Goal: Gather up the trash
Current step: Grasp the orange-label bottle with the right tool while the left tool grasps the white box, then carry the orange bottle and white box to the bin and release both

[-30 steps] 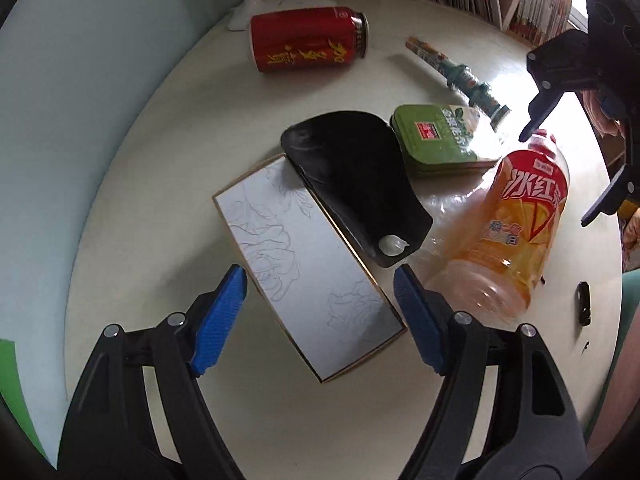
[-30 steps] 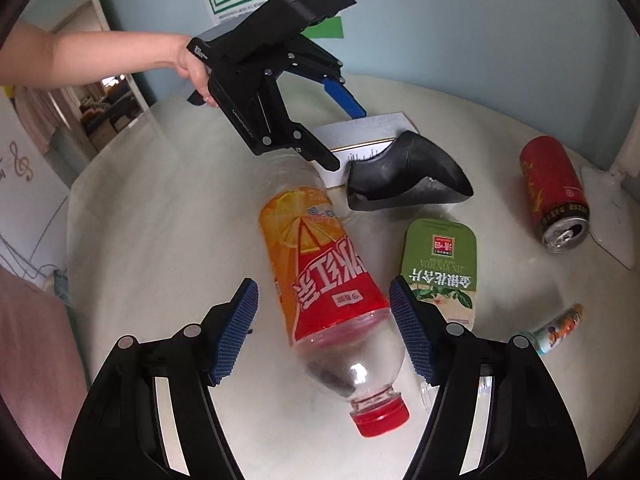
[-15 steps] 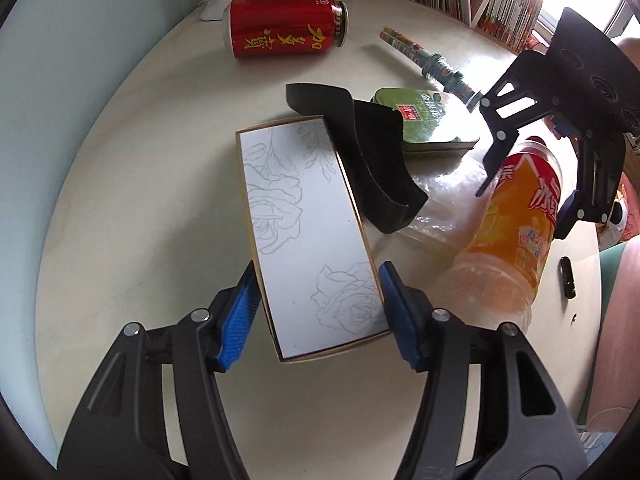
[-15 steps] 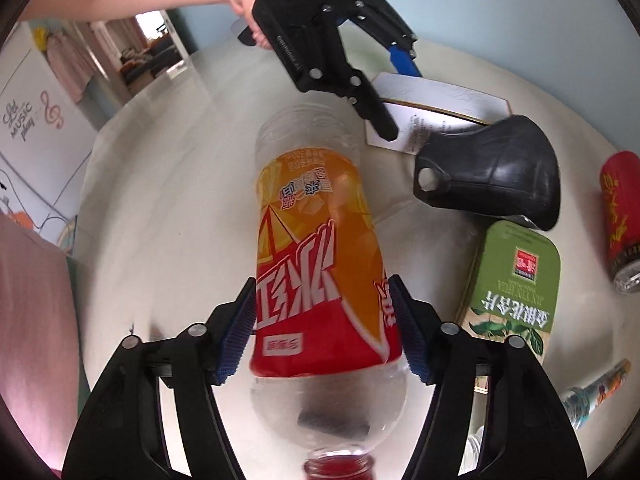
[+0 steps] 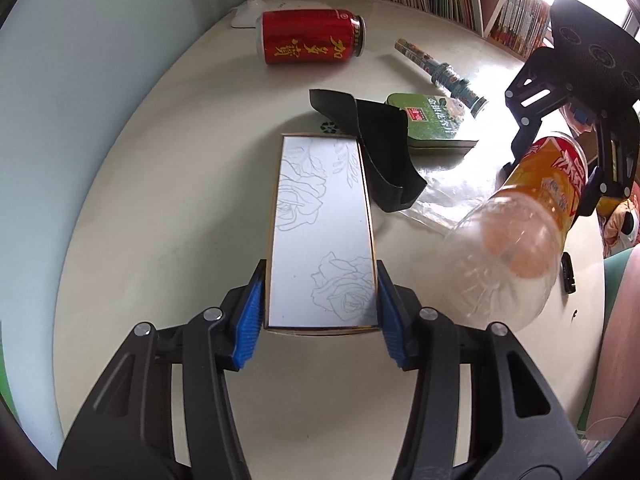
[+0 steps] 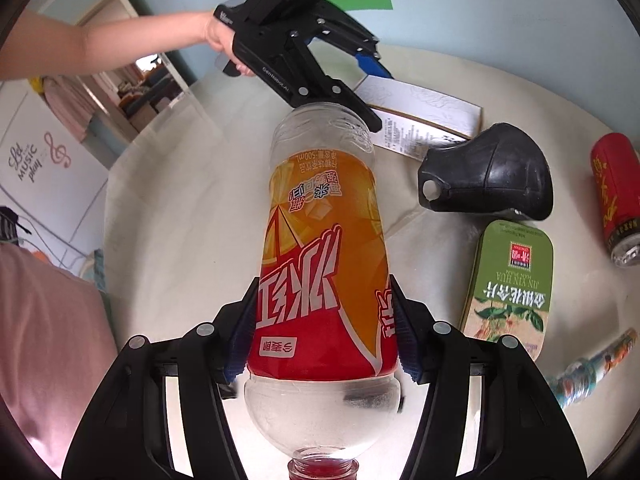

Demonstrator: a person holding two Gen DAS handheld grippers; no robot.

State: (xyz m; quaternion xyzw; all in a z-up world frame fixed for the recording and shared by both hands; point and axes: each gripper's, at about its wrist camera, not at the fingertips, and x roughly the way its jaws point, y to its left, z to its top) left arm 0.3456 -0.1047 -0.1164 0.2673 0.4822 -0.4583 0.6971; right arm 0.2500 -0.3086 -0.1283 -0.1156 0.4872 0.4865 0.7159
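Both hand-held grippers closed: left [image 5: 320,312] clamps box [image 5: 320,224], right [image 6: 322,340] bottle [image 6: 324,248].

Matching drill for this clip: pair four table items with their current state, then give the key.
Items:
1 white rose-print box
2 orange drink bottle
3 red can
4 green tin

States:
A lying flat beside the black tray
B clamped in the right gripper
C on its side near the lamp base
D clamped in the left gripper

Pairs: 1-D, 2-B, 3-C, 4-A
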